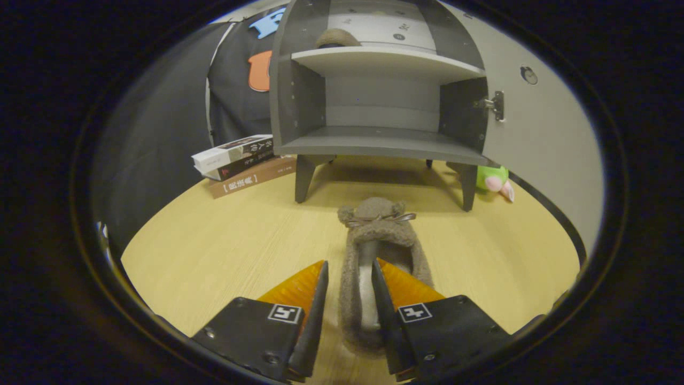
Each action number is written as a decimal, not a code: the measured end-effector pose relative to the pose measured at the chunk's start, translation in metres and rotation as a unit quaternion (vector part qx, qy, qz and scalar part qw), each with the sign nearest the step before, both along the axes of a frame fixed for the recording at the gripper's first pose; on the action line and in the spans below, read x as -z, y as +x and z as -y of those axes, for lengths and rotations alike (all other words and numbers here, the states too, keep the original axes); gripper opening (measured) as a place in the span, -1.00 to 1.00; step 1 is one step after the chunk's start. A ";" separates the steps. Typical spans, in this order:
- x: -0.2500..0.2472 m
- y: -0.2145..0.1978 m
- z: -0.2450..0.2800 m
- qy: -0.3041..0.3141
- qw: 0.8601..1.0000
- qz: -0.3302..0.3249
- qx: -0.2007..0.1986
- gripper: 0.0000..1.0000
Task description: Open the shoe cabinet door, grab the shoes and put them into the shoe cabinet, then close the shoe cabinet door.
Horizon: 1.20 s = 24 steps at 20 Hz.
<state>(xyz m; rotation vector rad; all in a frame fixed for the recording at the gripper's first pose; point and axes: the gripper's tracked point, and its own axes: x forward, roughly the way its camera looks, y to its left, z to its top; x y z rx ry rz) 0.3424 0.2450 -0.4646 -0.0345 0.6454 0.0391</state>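
A brown fuzzy slipper (379, 235) with a small bow lies on the wooden table (224, 251), toe pointing toward the grey shoe cabinet (382, 141). My gripper (349, 266) straddles the slipper's left side wall: one finger is outside it, the other inside the slipper's opening. A strip of table shows between the outer finger and the wall, so the fingers are apart and do not pinch it. The cabinet door (534, 133) stands swung open to the right. A second brown slipper (337, 37) rests on the upper shelf; the lower shelf is bare.
A few stacked books (243, 160) lie left of the cabinet legs. A green and pink plush toy (494, 179) sits under the open door, by the right leg. Bare tabletop lies between the slipper and the cabinet.
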 end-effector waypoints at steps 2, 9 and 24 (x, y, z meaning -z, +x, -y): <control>-0.003 0.000 -0.001 0.028 1.000 0.004 -0.004 -0.56; -0.031 -0.016 0.006 0.011 0.998 0.062 -0.006 -0.76; -0.306 -0.033 0.029 -0.020 0.973 0.231 -0.010 -0.76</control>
